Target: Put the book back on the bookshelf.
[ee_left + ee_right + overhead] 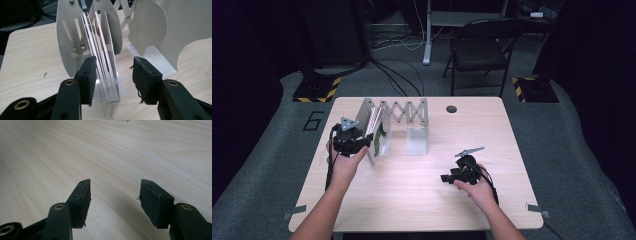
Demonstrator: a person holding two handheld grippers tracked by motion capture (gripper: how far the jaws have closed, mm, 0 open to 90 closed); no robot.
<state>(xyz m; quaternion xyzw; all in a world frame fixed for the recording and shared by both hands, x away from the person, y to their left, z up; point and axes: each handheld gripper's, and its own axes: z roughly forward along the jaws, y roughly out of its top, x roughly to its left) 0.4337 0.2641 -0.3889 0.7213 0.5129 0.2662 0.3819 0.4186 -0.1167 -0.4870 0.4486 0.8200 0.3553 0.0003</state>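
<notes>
At the table's left-rear part, my left gripper (362,141) is up against the near end of the metal expanding file rack (384,120). From the left gripper view, its jaws are spread w/ a gap between them; a stack of thin white cards (105,72) stands leaning in the rack's first slot, btwn two rounded metal dividers. Left pad (87,77) sits just beside the stack's near edge, maybe touching it; can't tell for sure. Right pad is well clear of the cards, so no pinch on them. Cards tilt back, bottom edge resting on the rack's base. Next divider plate (160,32) stands to the right, its slot bare.

My right gripper (447,177) rests low over the wooden table (422,200), front-right area, well apart from the rack. Its jaws are spread too, nothing btwn the pads (82,200), just bare wood grain under them.
</notes>
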